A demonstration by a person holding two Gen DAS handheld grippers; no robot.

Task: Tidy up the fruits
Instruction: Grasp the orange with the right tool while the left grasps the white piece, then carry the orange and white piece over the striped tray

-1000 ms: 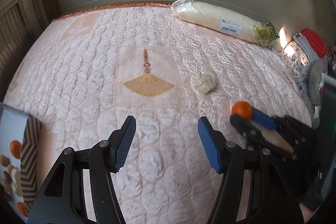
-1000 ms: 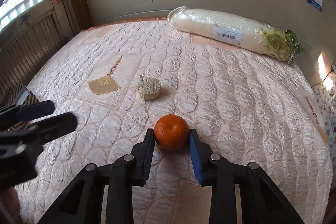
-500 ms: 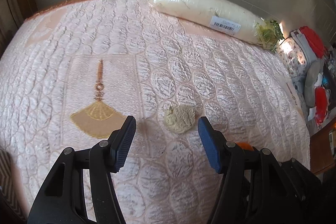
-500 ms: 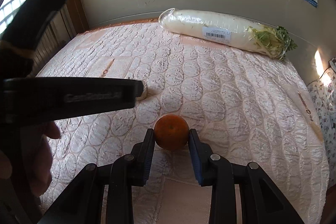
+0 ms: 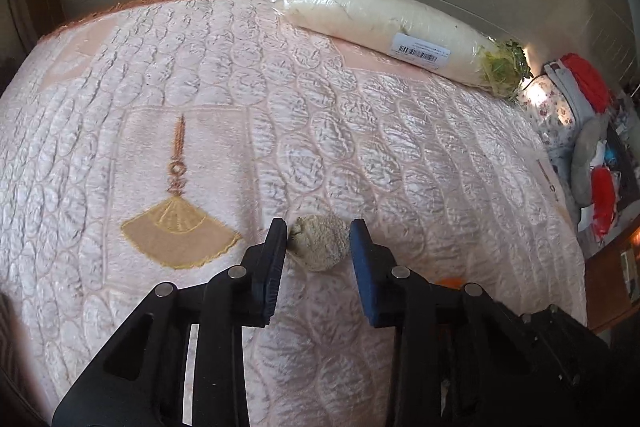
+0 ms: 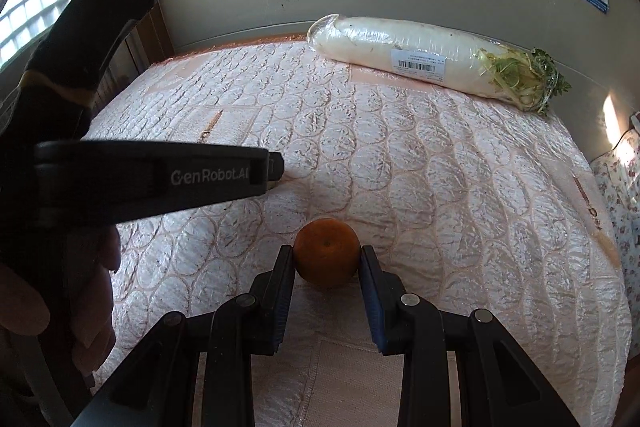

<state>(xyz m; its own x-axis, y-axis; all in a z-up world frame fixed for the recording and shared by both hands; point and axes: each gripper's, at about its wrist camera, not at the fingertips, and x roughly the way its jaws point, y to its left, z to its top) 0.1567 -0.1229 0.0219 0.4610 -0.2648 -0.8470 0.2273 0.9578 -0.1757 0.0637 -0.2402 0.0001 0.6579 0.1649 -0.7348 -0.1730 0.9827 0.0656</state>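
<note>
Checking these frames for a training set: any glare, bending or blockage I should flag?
Left wrist: fisheye bends the wall edge; a bright patch glares beside the radish leaves; the quilt shines. Right wrist: the window is blown out, and the dark left tool blocks the left side; the orange is sharp.

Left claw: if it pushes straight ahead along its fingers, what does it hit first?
The pale beige lump, which sits between the fingers of the left claw on the quilted bedspread. The fingers straddle it, apparently not yet touching. Farther on lies only quilt, then probably the wrapped daikon.
</note>
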